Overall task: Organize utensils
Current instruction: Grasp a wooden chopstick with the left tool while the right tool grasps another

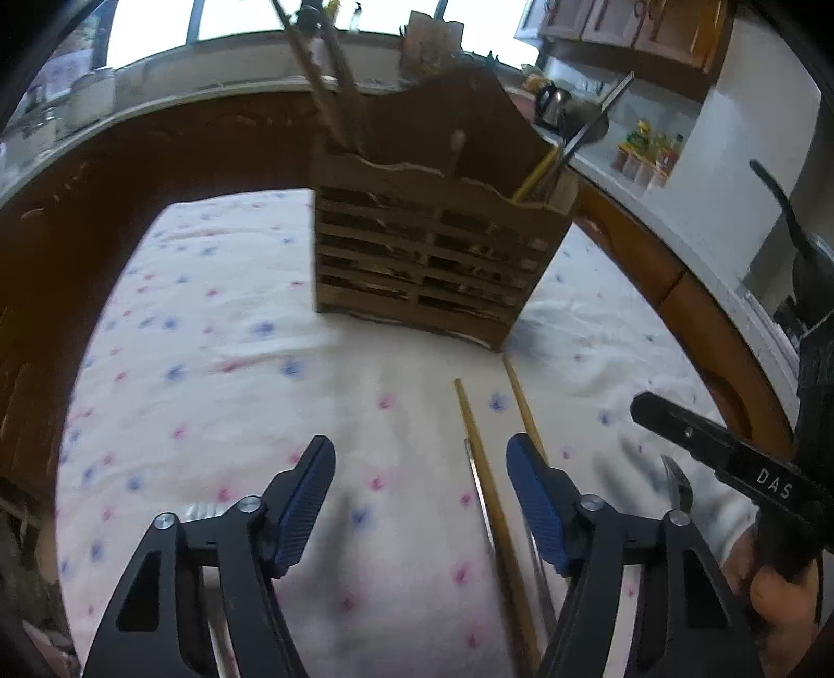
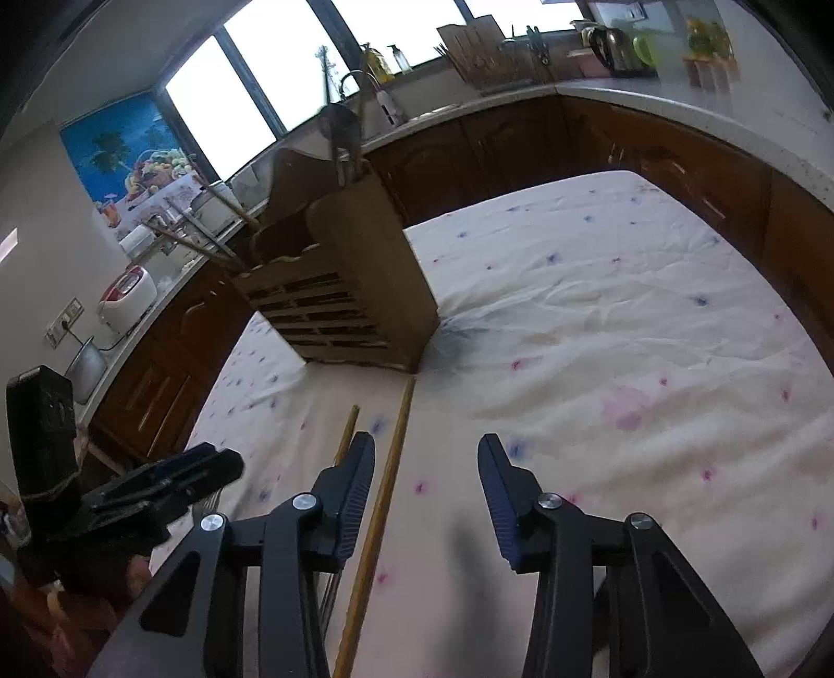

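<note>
A wooden slatted utensil holder point(image 1: 422, 245) stands upright on the flowered tablecloth point(image 1: 219, 334); it also shows in the right wrist view point(image 2: 344, 292). It holds chopsticks point(image 1: 323, 78) and a knife point(image 1: 594, 125). Two loose wooden chopsticks lie on the cloth: one point(image 1: 490, 500) between my left fingers, one point(image 1: 524, 407) by the right finger. A metal utensil point(image 1: 482, 495) lies beside them. My left gripper point(image 1: 419, 495) is open and empty just above the cloth. My right gripper point(image 2: 426, 490) is open and empty; a chopstick point(image 2: 385, 495) lies between its fingers.
Dark wooden cabinets point(image 2: 573, 141) and a pale counter point(image 1: 651, 208) ring the table. A kettle point(image 2: 604, 41), spice jars point(image 1: 646, 151), a rice cooker point(image 2: 127, 297) and a pot point(image 2: 86, 365) sit on the counter. The right gripper's body point(image 1: 730, 459) is at the left view's right edge.
</note>
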The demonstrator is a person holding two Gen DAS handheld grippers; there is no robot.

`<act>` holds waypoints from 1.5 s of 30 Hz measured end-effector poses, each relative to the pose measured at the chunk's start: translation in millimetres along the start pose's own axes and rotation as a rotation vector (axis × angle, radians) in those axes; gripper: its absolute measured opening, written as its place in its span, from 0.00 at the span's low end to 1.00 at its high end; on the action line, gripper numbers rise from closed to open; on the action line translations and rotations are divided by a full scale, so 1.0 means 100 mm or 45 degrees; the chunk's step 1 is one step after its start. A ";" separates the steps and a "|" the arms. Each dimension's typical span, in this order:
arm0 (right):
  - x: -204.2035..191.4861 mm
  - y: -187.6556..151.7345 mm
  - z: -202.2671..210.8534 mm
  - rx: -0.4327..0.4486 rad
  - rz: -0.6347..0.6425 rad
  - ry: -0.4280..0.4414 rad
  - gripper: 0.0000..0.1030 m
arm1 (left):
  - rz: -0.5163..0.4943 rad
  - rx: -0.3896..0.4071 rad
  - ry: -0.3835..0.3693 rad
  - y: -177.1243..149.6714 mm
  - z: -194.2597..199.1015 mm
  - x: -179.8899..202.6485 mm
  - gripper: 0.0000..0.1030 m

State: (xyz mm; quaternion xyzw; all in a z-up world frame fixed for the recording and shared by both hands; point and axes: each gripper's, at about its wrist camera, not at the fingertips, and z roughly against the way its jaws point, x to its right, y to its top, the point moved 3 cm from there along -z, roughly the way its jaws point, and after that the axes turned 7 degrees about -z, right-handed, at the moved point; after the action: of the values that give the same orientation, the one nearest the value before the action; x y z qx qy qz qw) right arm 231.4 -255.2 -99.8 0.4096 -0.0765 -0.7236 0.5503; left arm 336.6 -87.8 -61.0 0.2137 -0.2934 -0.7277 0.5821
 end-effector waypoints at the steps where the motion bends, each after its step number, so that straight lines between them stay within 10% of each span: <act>1: 0.01 0.02 -0.02 -0.005 -0.004 0.002 0.38 | -0.014 -0.013 -0.008 0.04 -0.08 0.03 0.58; 16: -0.05 0.13 -0.39 -0.081 0.053 -0.015 0.35 | -0.236 -0.153 0.013 0.19 -0.85 0.18 0.08; 30: -0.42 0.15 -0.95 -0.175 0.342 -0.184 0.33 | -0.105 -0.182 -0.033 0.07 -0.79 -0.07 0.19; 33: -0.45 0.12 -0.96 -0.162 0.432 -0.268 0.14 | -0.159 -0.162 0.035 0.09 -0.85 -0.02 0.11; 45: -0.30 0.02 -0.48 -0.146 0.190 -0.033 0.04 | -0.060 -0.096 -0.046 -0.01 -0.45 -0.02 0.05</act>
State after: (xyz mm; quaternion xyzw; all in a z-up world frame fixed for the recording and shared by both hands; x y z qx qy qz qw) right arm 267.2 -213.7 -115.1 0.3611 -0.0726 -0.6890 0.6241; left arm 365.4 -94.1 -94.4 0.1852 -0.2709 -0.7555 0.5671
